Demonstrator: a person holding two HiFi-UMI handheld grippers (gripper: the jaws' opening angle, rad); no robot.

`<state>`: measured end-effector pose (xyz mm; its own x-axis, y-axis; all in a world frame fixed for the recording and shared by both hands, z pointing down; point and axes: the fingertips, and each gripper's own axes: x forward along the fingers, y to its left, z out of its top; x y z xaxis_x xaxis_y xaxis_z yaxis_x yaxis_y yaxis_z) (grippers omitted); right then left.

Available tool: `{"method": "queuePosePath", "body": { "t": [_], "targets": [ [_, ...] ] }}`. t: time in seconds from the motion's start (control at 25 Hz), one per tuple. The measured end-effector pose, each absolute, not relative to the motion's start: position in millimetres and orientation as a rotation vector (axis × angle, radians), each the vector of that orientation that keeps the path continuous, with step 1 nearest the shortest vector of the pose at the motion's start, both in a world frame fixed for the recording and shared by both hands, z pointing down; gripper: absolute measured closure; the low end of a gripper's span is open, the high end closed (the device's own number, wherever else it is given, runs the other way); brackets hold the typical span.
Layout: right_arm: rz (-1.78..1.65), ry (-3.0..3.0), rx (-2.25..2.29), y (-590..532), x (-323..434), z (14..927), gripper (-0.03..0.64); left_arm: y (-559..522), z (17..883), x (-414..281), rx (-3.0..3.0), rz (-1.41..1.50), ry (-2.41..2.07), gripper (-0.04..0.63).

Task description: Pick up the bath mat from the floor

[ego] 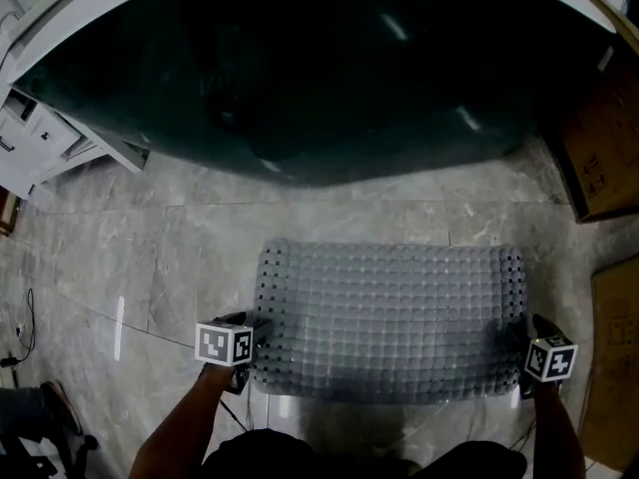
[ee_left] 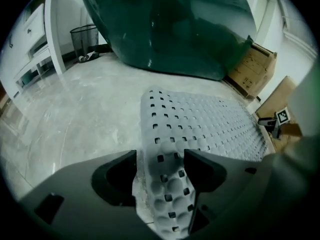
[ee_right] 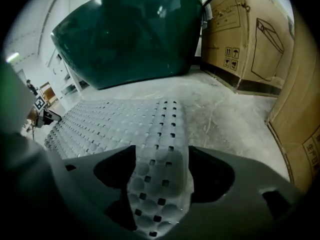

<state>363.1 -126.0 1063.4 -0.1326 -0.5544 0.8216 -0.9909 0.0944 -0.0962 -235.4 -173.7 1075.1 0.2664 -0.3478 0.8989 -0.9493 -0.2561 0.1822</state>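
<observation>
Nearest in the head view, the person's left forearm [ego: 180, 427] and right forearm [ego: 559, 432] reach down from the bottom edge, each ending in a gripper. The left gripper [ego: 252, 339] sits at the near-left corner of the bath mat [ego: 389, 317], and the right gripper [ego: 524, 339] at its near-right corner.

In the left gripper view the fingers [ee_left: 117, 176] stand spread, with the mat's corner running in between them. A gap shows beside one finger, and the pads do not pinch the mat. The right gripper view shows the same on the other side. Its fingers [ee_right: 215, 176] are wide apart, and a strip of mat lies between them with room on both sides (neither gripper has a hold on the mat).

The mat is grey, covered in round bumps and small square holes. It lies spread out on the marbled grey floor [ego: 200, 228], with its long edges running left to right.

Just beyond its far edge stands a large dark green bathtub [ego: 319, 68] with a white rim. Cardboard boxes [ego: 604, 148] stand to the right of the tub and a white cabinet [ego: 40, 138] to its left. Farther back, in the left gripper view, a dark mesh bin [ee_left: 84, 39] stands on the floor.
</observation>
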Motion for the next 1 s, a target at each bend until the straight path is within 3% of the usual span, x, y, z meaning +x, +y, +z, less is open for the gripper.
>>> {"method": "queuePosePath", "body": {
  "t": [0.28, 0.48, 0.76, 1.0],
  "targets": [
    [0.989, -1.726, 1.495, -127.0, 365.2, 1092.9, 0.235, -173.2, 1092.1, -239.1, 1.707, 0.993, -1.192, 0.314],
    [0.944, -1.706, 1.499, -126.8, 365.8, 1095.3, 0.250, -172.8, 1093.3, -239.1, 1.713, 1.040, -1.213, 0.314],
    [0.925, -1.692, 1.504, -125.5, 360.4, 1092.4, 0.305, -172.3, 1090.9, -237.4, 1.742, 1.099, -1.217, 0.389],
    [0.898, -1.719, 1.466, -127.6, 345.3, 1087.5, 0.426, -170.3, 1090.8, -221.2, 1.786, 1.091, -1.162, 0.493]
  ]
}}
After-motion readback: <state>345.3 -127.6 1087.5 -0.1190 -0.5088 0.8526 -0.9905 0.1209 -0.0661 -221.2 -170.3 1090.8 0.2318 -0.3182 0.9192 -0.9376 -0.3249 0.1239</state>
